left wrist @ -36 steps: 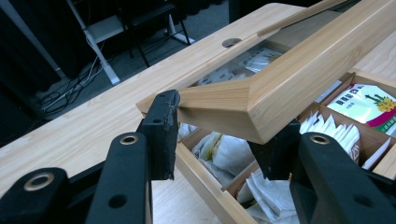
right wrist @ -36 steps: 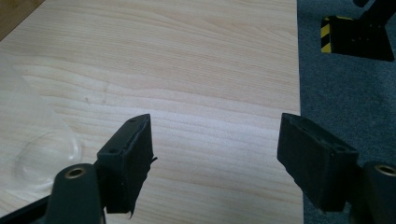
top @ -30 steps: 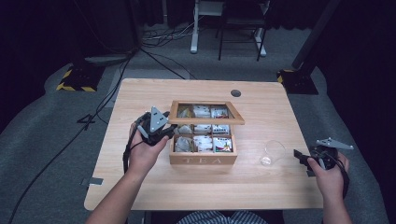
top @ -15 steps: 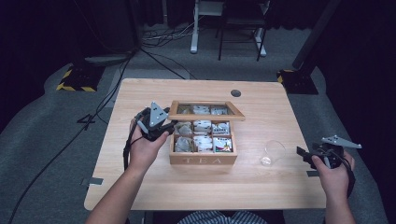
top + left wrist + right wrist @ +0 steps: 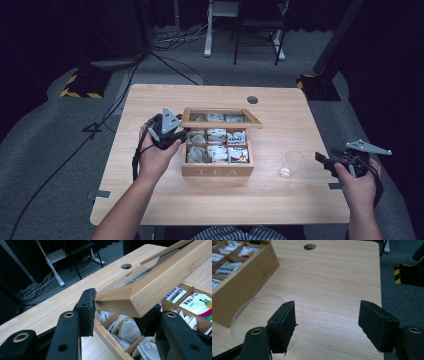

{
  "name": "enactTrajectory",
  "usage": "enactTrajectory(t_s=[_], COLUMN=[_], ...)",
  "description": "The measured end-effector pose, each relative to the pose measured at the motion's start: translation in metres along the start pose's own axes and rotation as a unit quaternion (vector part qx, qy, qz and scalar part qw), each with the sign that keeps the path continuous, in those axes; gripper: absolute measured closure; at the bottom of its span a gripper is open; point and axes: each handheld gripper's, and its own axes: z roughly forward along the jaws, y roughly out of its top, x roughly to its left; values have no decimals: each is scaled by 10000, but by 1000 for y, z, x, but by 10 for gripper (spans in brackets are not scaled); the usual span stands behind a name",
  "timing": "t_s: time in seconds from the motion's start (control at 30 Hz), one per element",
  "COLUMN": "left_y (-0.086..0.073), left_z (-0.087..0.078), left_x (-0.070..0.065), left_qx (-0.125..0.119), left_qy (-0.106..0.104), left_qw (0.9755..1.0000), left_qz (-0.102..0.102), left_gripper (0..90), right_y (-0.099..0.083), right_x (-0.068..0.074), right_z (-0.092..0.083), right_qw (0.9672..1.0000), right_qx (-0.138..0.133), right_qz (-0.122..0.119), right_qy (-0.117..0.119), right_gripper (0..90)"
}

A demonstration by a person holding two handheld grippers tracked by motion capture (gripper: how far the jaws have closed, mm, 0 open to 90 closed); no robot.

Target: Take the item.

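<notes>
A wooden tea box (image 5: 217,172) marked TEA stands mid-table with tea bags (image 5: 126,330) in its compartments. Its glass-paned lid (image 5: 220,124) is raised and tilted back. My left gripper (image 5: 179,133) is shut on the lid's left front corner (image 5: 140,293), one black pad (image 5: 86,307) on the lid's edge and the other under the corner. My right gripper (image 5: 324,159) hovers at the table's right edge, just right of a clear glass (image 5: 292,163). It stands open (image 5: 328,322) over bare wood; its jaws have just closed slightly, with nothing between them.
The glass rim (image 5: 243,306) lies left of my right jaws, beside the box wall (image 5: 242,287). A cable hole (image 5: 252,99) sits near the table's far edge. A chair and desk legs (image 5: 240,35) stand on the floor beyond, and a striped base (image 5: 80,87) at left.
My right hand has lifted its gripper a little above the table's right edge. The left gripper and the raised lid have stayed put.
</notes>
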Motion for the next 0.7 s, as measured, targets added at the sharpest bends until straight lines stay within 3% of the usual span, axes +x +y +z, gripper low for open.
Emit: enactTrajectory(t_s=[0.33,0.7], left_y=[3,5], left_z=[1,4], left_x=[1,4], left_qx=[51,20], left_qy=[-9,-19], left_qw=[10000,10000], left_qz=[-28,50], left_gripper=[553,544], right_y=[20,40], right_x=[27,59], right_z=[1,17], right_qw=[9991,9966], right_qx=[-66,53], right_qz=[-136,-444], right_qy=[385,697], right_gripper=[306,313])
